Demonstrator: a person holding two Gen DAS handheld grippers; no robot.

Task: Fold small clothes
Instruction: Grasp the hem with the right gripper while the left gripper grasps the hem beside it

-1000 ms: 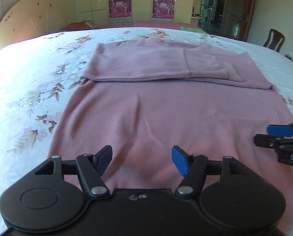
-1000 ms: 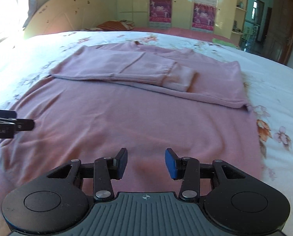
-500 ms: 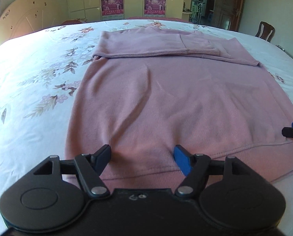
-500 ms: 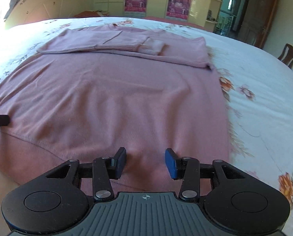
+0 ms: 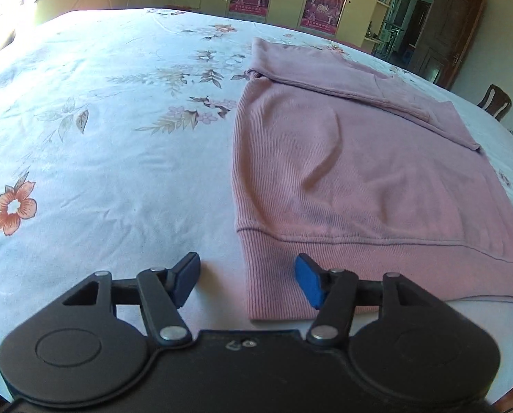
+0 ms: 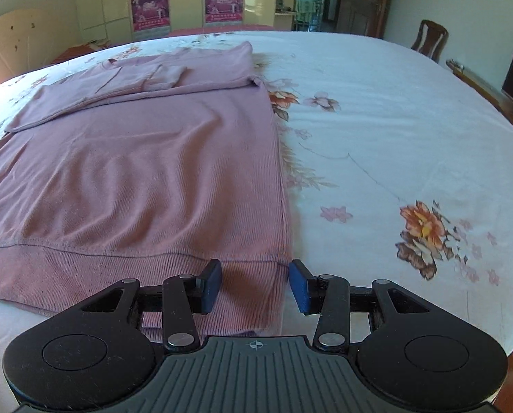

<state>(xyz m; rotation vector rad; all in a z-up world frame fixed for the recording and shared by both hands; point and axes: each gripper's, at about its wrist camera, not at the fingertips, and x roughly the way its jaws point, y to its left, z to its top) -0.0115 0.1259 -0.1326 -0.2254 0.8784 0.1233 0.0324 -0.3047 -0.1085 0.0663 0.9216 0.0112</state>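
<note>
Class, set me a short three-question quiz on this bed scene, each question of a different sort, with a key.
1. True or false: the sleeves of the pink sweater are already folded across its chest.
2. Which part of the sweater lies between the jaws of the right gripper? A collar; B ribbed hem corner; C cuff
3. Fill in: the sweater lies on a ____-patterned bedsheet.

Key: 1 true; 2 B; 3 floral

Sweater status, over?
Left gripper jaws closing around hem corner, right gripper open at other corner. Sweater flat, sleeves folded in. Nothing in the way.
</note>
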